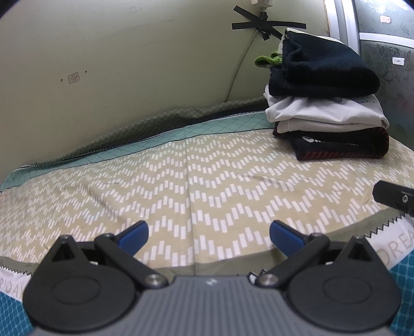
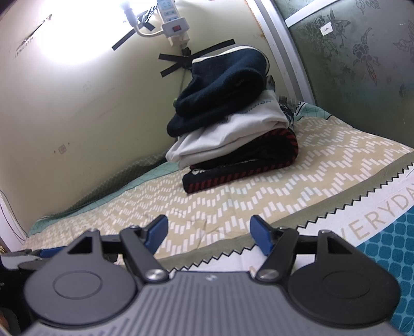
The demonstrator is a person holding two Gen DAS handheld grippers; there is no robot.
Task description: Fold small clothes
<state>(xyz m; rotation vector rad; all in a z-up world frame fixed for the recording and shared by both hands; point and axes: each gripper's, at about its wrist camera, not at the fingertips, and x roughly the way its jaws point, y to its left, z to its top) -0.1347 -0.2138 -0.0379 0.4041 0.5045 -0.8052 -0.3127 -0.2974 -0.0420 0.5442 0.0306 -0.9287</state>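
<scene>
A stack of folded clothes (image 1: 328, 108) sits at the far right corner of the bed: a dark navy piece (image 1: 320, 69) on top, a white one (image 1: 323, 113) under it, a black piece with red stripes (image 1: 341, 148) at the bottom. The same stack (image 2: 233, 124) shows mid-frame in the right wrist view. My left gripper (image 1: 208, 236) is open over the patterned sheet, well short of the stack, nothing between its blue pads. My right gripper (image 2: 208, 234) is open too, low over the sheet's edge, empty. Part of the right gripper (image 1: 393, 199) pokes in at the left view's right edge.
A beige zigzag-patterned sheet (image 1: 181, 181) covers the bed, with a teal band along the wall. A power strip (image 2: 173, 23) and taped cable hang on the wall above the stack. A green item (image 1: 269, 60) peeks out behind the stack. A patterned panel (image 2: 362, 64) closes the right side.
</scene>
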